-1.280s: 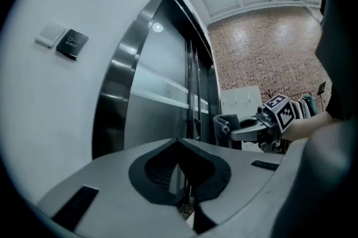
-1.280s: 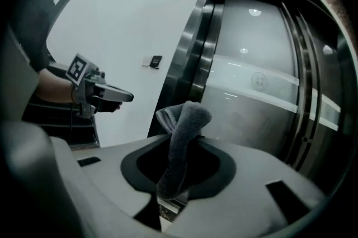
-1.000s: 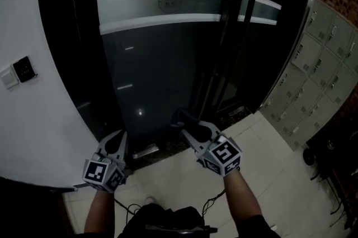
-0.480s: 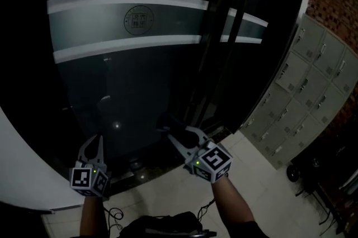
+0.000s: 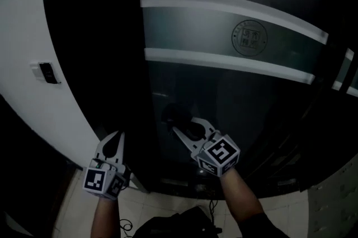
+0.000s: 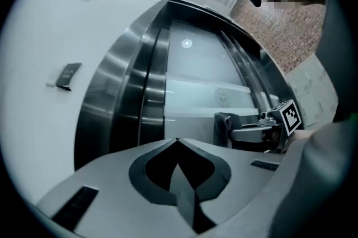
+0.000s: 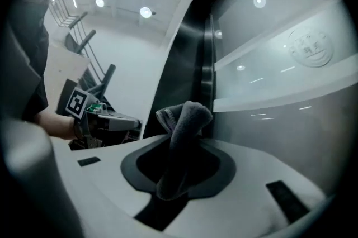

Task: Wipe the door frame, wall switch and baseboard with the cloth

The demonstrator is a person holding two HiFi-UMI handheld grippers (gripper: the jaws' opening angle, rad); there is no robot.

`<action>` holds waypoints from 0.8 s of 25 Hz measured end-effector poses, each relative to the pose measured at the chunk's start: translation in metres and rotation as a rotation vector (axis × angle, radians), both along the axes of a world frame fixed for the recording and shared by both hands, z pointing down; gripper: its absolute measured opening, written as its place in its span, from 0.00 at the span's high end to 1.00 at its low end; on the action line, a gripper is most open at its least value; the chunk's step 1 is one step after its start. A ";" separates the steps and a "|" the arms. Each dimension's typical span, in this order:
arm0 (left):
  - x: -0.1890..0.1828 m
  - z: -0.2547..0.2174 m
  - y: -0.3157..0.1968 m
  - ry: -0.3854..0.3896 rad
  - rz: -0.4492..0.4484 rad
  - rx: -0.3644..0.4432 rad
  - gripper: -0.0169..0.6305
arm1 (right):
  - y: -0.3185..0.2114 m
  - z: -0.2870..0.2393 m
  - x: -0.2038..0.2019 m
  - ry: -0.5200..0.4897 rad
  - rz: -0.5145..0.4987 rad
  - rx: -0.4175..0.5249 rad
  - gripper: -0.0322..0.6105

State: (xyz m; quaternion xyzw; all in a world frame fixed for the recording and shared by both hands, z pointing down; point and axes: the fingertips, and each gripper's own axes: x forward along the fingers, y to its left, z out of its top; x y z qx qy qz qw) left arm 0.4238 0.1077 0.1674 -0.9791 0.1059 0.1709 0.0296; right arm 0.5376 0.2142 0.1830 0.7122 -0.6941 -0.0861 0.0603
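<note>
My right gripper (image 5: pixel 183 128) clamps the cloth (image 7: pixel 182 119), which stands up past the jaw tips. The door frame (image 7: pixel 187 47) runs vertically, ahead and just left of the cloth. My left gripper (image 6: pixel 178 142), jaws together and empty, sits nearer the frame.

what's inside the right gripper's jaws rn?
A dark grey cloth, bunched and pinched in the right gripper, its top poking out toward the glass door. The cloth covers the spot where the jaws meet, and its lower end disappears into the recess.
</note>
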 end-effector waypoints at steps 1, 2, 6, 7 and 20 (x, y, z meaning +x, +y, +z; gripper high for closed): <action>-0.009 0.002 -0.007 -0.004 -0.080 0.007 0.99 | -0.014 0.001 -0.003 0.021 -0.085 -0.017 0.81; -0.015 0.002 -0.010 -0.002 -0.157 0.003 0.99 | -0.024 0.001 -0.005 0.052 -0.163 -0.030 0.81; -0.018 -0.007 0.003 0.031 -0.358 -0.046 0.99 | -0.030 -0.016 0.003 0.170 -0.361 -0.023 0.81; -0.020 -0.005 0.009 0.024 -0.400 -0.053 0.99 | -0.032 -0.021 0.004 0.186 -0.397 -0.016 0.81; -0.158 -0.007 0.074 -0.167 -0.804 -0.018 0.99 | -0.110 -0.105 -0.080 0.769 -0.528 0.220 0.81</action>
